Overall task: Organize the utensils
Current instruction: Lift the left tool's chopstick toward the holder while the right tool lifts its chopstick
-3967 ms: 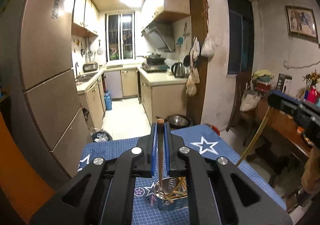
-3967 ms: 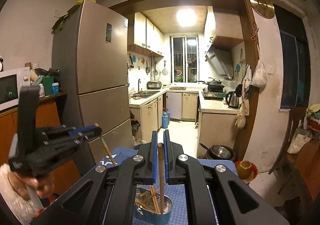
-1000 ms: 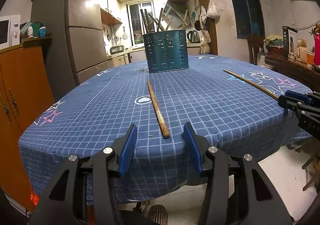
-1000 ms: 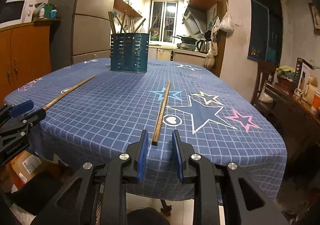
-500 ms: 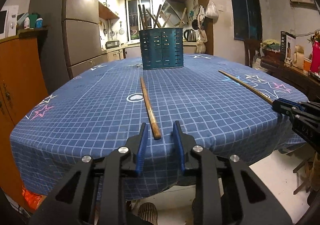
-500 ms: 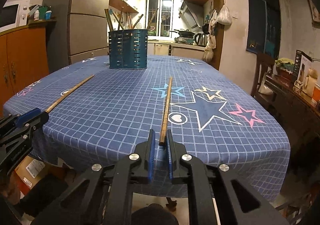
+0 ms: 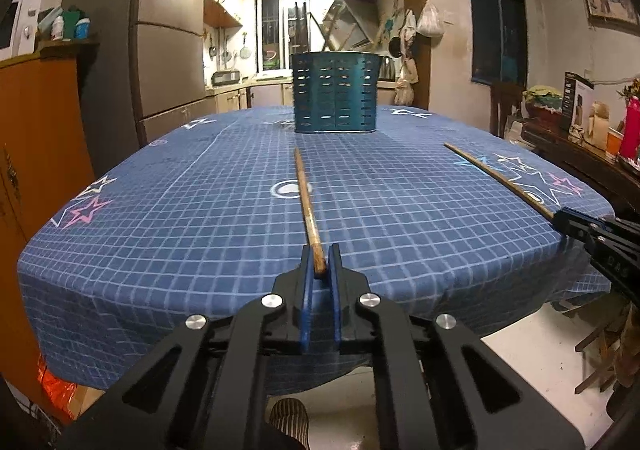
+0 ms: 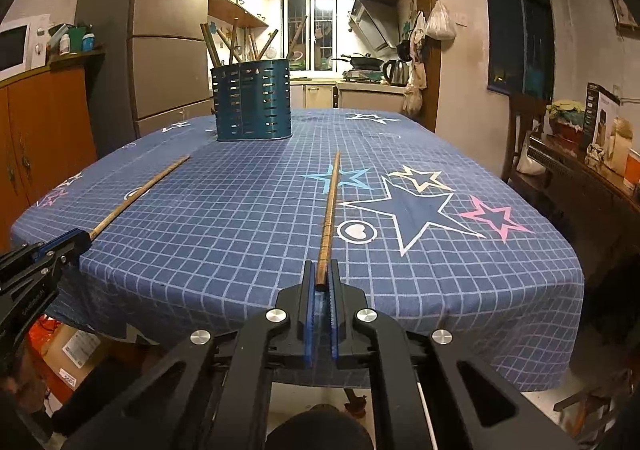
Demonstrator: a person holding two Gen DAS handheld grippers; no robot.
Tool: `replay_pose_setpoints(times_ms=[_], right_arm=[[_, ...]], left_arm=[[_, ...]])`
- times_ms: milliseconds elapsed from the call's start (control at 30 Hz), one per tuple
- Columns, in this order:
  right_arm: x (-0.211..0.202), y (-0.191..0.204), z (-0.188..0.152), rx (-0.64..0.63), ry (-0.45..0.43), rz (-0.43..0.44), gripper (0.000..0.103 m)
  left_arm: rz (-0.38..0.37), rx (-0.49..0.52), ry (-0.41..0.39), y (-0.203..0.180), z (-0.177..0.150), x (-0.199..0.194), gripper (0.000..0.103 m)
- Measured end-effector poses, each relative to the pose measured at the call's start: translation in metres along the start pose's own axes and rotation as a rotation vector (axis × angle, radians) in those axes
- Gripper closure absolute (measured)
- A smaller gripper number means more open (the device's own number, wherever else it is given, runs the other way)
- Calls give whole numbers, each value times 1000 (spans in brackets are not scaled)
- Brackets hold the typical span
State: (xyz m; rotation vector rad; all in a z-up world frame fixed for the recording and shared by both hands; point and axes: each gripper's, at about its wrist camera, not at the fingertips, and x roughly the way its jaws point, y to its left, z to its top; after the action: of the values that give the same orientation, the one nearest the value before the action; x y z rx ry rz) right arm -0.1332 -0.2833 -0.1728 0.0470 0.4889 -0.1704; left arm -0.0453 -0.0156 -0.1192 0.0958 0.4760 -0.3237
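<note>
Two wooden chopsticks lie on the blue checked tablecloth [image 7: 200,218]. My left gripper [image 7: 319,270] is shut on the near end of the left chopstick [image 7: 305,198], which also shows in the right wrist view [image 8: 136,190]. My right gripper [image 8: 321,284] is shut on the near end of the right chopstick [image 8: 330,206], seen in the left wrist view too [image 7: 500,180]. A teal slotted utensil holder [image 7: 335,92] [image 8: 252,104] stands at the table's far side with several wooden sticks in it. Each gripper shows in the other's view: the right one [image 7: 600,238], the left one [image 8: 44,254].
A tall fridge [image 8: 168,62] and an orange cabinet [image 7: 36,122] stand to the left. A side table with boxes and a red bottle [image 7: 630,132] is on the right. The kitchen lies beyond the table's far edge.
Both grippers have closed from open onto the near ends of their chopsticks. Four seconds ago each held a stick upright above the holder.
</note>
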Motion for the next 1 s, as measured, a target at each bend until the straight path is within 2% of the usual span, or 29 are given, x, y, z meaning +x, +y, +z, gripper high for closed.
replay_pose_setpoints(times_ms=[200,367,533,733,1000], right_arm=[[-11,0,6,-1,-4,0,96],[-31,-2,26,-19,-53,-4,96],[-50,-2,49,-43,-113,3,96],[-63,0,90,-87,-180,43,96],[-52,1,155,-122,-182,114,96]], left_arm=[[24,34,-28,8,10,-15,97],[46,114,-113,8,28,-42,97],[38,95,-182,18,59,-62,97],[4,24,-198,36,104,-69,97],[-20,20,-166,47,167,-59,98]])
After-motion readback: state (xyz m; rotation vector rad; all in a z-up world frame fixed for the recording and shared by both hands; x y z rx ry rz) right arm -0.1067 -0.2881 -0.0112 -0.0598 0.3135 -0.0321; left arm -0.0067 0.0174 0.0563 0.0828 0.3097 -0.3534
